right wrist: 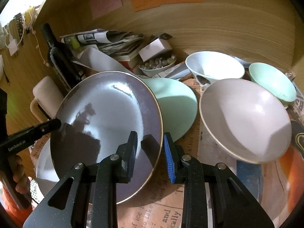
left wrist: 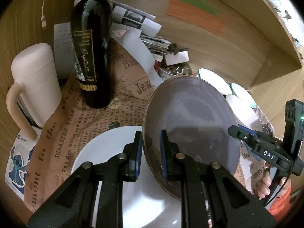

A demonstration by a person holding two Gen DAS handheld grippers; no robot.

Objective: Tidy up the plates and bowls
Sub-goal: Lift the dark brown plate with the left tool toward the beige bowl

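A purple-grey plate with a brown rim is held tilted above a white plate. My left gripper straddles its left rim, jaws set close on both faces. My right gripper straddles the same plate's right rim with a wider gap between pads. The right gripper also shows in the left wrist view at the plate's far edge. A mint plate, a pale pink bowl, a white bowl and a mint bowl lie to the right.
A dark wine bottle and a pink lidded mug stand at the left. Newspapers and a small dish of beads lie against the wooden back wall. Printed newspaper-style paper covers the surface.
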